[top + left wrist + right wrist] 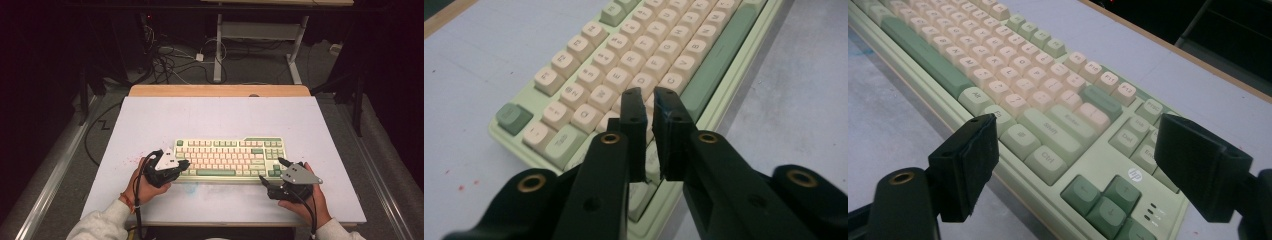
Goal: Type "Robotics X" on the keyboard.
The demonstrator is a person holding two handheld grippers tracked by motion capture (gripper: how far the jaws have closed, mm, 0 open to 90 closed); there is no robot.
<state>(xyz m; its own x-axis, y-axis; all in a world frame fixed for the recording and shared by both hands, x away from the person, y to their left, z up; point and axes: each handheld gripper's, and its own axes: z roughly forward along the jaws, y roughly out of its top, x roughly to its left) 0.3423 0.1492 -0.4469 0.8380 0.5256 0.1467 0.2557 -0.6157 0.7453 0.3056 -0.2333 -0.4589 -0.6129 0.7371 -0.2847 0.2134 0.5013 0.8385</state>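
Pressing keys seems the step; the keyboard (230, 157) lies on the bench (150, 120); left tool (648, 100) hovers closed, empty, over its left keys; right tool (1098, 165) gapes open over its right corner; descend vertically, one key only.

You had a pale blue-grey mat (150, 130) covering the table, with a strip of bare wood (220, 90) showing along its far edge. Beyond that, a tangle of cables (167, 62) lay on the floor beside the white legs of another desk (218, 50).
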